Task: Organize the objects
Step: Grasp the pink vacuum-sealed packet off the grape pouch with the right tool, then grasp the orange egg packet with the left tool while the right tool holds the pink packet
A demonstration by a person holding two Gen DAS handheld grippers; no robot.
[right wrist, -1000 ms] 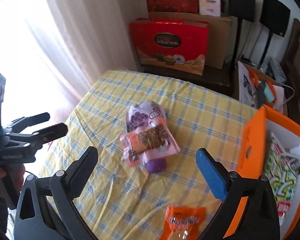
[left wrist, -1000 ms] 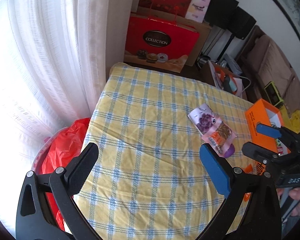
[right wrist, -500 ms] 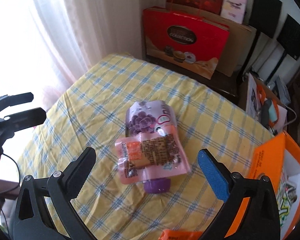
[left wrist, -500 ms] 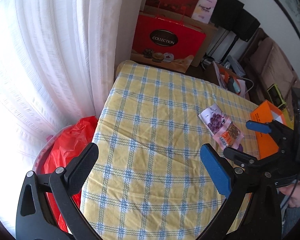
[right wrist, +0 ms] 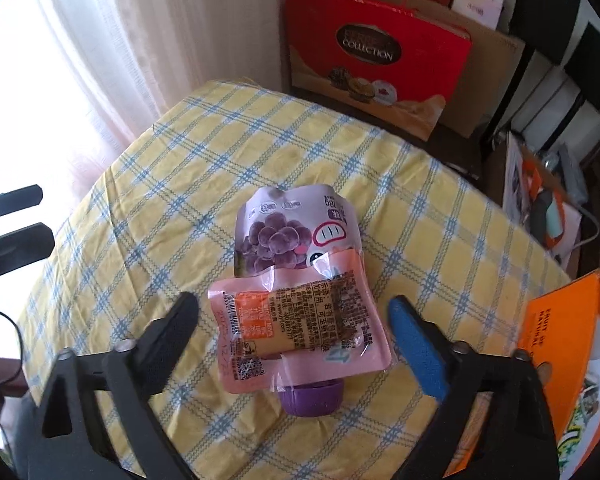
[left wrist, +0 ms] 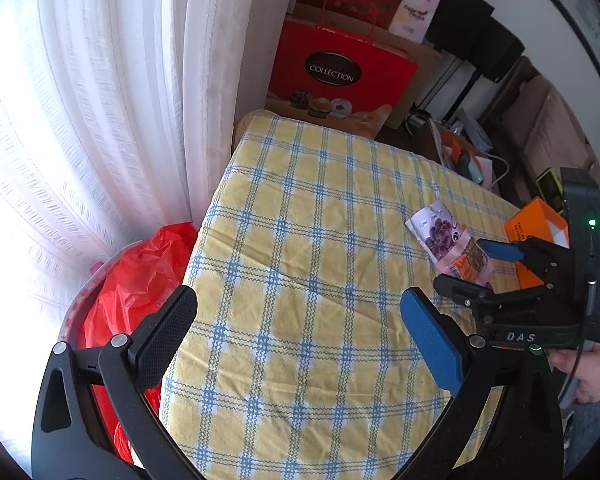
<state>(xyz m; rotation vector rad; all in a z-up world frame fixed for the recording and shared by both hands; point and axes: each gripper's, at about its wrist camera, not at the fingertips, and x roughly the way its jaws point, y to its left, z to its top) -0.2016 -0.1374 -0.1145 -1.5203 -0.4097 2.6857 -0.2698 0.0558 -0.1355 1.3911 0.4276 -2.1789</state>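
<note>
Pink snack packet [right wrist: 300, 326] lies atop the grape pouch [right wrist: 288, 236]; right gripper [right wrist: 294, 322], jaws apart, straddles it, likely for pickup; left gripper [left wrist: 296, 328] idles, jaws apart, over the table [left wrist: 300, 220].

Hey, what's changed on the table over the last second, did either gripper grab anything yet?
The right gripper has moved in over the snacks; its open fingers now flank the pink snack packet lying on the purple grape pouch. Nothing is grasped yet. The left gripper has pulled back toward the curtain side, open and empty. The packet, pouch and orange box stayed put on the checked tablecloth.
</note>
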